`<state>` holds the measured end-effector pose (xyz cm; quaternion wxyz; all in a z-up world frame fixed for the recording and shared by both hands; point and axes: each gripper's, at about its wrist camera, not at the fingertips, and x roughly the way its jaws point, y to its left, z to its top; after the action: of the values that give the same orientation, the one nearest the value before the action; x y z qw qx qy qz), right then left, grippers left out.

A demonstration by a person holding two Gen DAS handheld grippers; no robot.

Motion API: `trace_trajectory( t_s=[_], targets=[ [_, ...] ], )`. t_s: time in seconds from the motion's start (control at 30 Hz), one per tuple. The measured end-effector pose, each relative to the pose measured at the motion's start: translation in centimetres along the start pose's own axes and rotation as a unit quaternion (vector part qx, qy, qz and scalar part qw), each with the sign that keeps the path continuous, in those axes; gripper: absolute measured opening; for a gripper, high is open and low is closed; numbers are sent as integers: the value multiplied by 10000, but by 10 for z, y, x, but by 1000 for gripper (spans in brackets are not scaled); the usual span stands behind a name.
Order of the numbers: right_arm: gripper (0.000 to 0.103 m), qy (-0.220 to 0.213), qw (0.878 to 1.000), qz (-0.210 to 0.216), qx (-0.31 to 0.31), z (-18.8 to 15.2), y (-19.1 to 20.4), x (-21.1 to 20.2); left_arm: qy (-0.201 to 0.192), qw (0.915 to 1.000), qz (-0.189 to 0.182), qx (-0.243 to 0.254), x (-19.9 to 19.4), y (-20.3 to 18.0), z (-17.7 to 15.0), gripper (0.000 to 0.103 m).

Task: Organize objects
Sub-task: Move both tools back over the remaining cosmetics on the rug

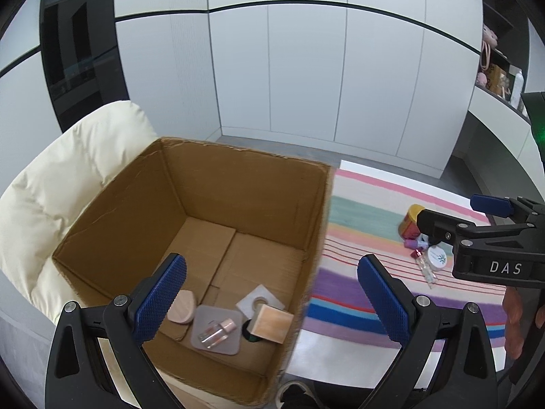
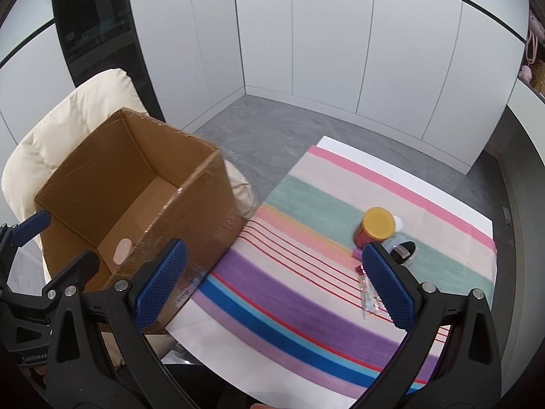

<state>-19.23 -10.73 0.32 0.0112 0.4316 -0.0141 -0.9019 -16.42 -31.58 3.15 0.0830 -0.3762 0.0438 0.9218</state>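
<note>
Both the left gripper (image 1: 272,303) and right gripper (image 2: 272,289) are spread empty, the cardboard box (image 1: 238,184) seen at eleven o'clock.

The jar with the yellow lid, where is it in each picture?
Left wrist view: the jar with the yellow lid sits far right on the striped cloth, partly behind the right gripper.
Right wrist view: the jar stands right of centre on the cloth.
Shared landmark: the cardboard box, to the jar's left.
</note>
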Motion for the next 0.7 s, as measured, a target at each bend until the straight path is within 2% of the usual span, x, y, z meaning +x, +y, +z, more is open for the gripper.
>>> trace_trajectory(
  t_s=[0.7],
  targets=[
    [103,42,9990,-393,187,-21,-53,-12,42,9988,-383,294,8,-64,9,101]
  ],
)
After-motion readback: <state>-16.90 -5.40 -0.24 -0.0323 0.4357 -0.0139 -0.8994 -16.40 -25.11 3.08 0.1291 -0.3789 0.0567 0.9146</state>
